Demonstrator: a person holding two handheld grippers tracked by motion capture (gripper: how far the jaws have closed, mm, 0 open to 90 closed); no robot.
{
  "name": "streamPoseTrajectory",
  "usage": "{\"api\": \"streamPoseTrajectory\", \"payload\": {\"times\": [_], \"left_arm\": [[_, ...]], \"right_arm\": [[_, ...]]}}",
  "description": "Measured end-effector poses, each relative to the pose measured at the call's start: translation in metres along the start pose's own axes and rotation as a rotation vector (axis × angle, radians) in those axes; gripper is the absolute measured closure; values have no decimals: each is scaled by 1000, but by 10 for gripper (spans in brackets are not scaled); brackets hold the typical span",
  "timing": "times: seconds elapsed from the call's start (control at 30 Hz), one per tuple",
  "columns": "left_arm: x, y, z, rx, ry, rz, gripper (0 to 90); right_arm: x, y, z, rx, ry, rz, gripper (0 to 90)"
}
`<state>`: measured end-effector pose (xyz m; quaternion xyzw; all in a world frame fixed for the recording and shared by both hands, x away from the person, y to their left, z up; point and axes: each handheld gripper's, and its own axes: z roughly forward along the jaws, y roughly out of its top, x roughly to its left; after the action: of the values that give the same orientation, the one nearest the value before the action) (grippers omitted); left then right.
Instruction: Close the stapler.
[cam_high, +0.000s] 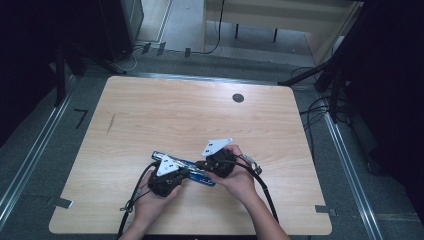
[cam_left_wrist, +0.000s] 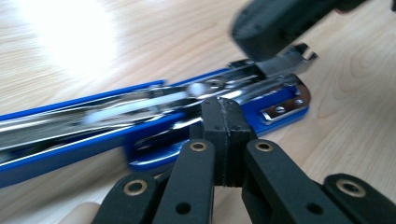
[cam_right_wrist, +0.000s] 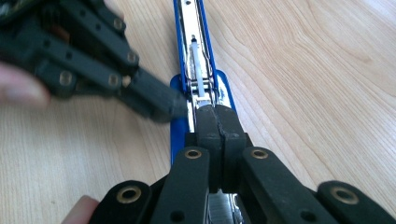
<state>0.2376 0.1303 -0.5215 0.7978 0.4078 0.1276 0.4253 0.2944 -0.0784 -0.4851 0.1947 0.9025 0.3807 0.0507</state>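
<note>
Blue plastic and bright metal make up the stapler (cam_high: 186, 169), which lies opened out flat on the wooden table (cam_high: 150, 110), near its front edge between the person's two hands. Its steel staple channel (cam_right_wrist: 195, 32) faces upward. The left gripper (cam_left_wrist: 225, 116) has its jaws clenched together with nothing between them; the tips sit at the side of the stapler's blue base (cam_left_wrist: 280, 105), and actual contact cannot be confirmed. The right gripper (cam_right_wrist: 216, 122) is likewise clenched on nothing, tips resting over the hinge end of the stapler. In the right gripper view, the two grippers stand just beside each other.
</note>
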Motion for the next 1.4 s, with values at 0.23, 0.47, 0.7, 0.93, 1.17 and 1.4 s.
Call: {"api": "streamPoseTrajectory", "payload": {"times": [0.23,0.47,0.7,0.93,1.17,1.4], "left_arm": [[26,-3,-15,9,9,-13,900],[42,-8,-21,31,21,-49,900],[55,-15,-24,61,51,-88,900],[59,-15,-22,71,61,-122,900],[59,-15,-18,84,68,-128,900],[58,-15,-18,80,85,-132,900]], "right_arm": [[0,8,4,-7,5,2,900],[2,17,17,-2,12,4,900],[6,28,29,7,27,-6,900],[7,40,44,12,38,-13,900],[9,52,57,12,41,-20,900],[8,57,66,21,34,-31,900]]}}
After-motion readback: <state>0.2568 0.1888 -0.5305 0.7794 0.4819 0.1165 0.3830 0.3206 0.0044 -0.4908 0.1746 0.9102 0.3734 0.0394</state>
